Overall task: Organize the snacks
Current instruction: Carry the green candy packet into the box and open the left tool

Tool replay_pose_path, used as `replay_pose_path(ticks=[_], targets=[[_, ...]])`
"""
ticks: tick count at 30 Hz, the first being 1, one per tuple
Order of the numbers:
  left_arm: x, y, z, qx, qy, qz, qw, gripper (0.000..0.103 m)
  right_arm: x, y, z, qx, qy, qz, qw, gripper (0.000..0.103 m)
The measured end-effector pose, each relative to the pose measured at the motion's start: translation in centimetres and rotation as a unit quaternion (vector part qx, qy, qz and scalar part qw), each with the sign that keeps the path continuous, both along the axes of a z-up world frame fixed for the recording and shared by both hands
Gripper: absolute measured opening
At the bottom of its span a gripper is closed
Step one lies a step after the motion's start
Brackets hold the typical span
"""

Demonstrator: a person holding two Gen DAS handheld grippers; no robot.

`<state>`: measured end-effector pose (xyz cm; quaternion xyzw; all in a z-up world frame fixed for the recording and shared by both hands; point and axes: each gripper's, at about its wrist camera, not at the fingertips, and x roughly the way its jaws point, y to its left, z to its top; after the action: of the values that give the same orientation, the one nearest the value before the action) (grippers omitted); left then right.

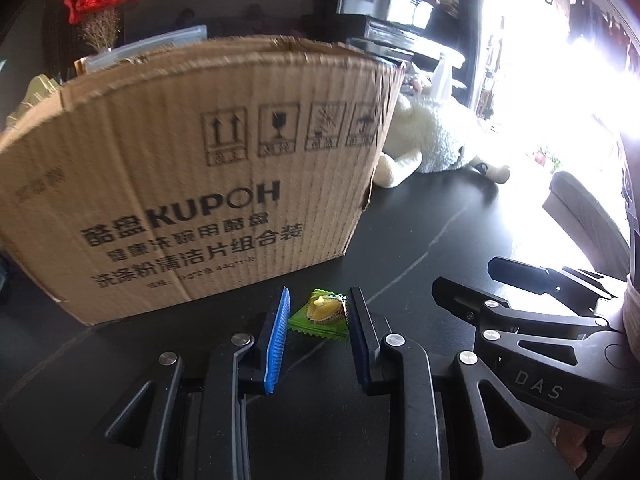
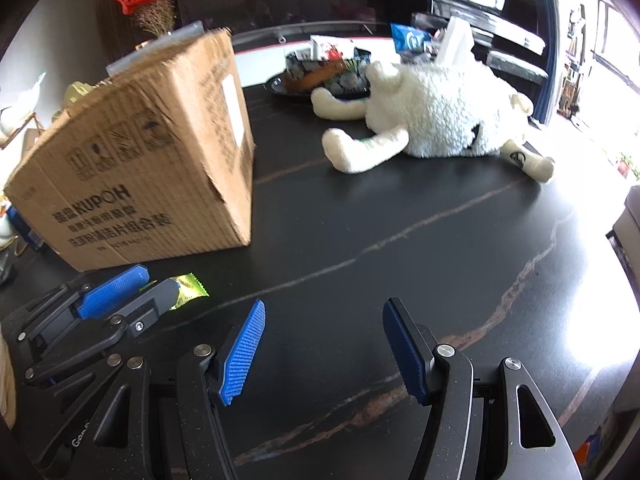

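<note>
My left gripper (image 1: 318, 316) pinches the candy (image 1: 320, 312) by its edges, ready for the box (image 1: 192, 184) just beyond. My right gripper (image 2: 324, 344) waits half-wide and empty over the surface (image 2: 400, 240).

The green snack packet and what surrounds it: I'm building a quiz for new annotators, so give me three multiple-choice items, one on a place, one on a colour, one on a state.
1. Where is the green snack packet?
A. inside the cardboard box
B. between the left hand-held gripper's fingers
C. on the plush toy

2. What colour is the ribbed pad on the hand-held gripper fingers?
A. blue
B. red
C. white

3. How do the right hand-held gripper's jaws stand?
A. shut on a packet
B. apart and empty
C. shut on the box

Key: 1 B, the left hand-held gripper pinches it in front of the cardboard box; 2 A, the pad is blue; 3 B, the right hand-held gripper shows only dark table between its fingers.
</note>
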<state>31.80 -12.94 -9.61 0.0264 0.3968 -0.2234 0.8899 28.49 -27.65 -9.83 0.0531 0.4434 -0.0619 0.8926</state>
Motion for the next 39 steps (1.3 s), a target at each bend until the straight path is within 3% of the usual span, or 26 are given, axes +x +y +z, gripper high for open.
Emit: replay_pose_path(ticks=[17, 39], targets=[[-2.7, 3.8, 6.0, -0.013, -0.045, 0.041, 0.9981, 0.029, -1.3, 2.6, 4.5, 0.020, -0.057, 0.046, 0.997, 0.063], [-1.4, 8.6, 14.4, -0.013, -0.097, 0.097, 0.9905, 0.029, 1.2, 7.1, 12.9, 0.028, -0.067, 0.099, 0.992, 0.063]])
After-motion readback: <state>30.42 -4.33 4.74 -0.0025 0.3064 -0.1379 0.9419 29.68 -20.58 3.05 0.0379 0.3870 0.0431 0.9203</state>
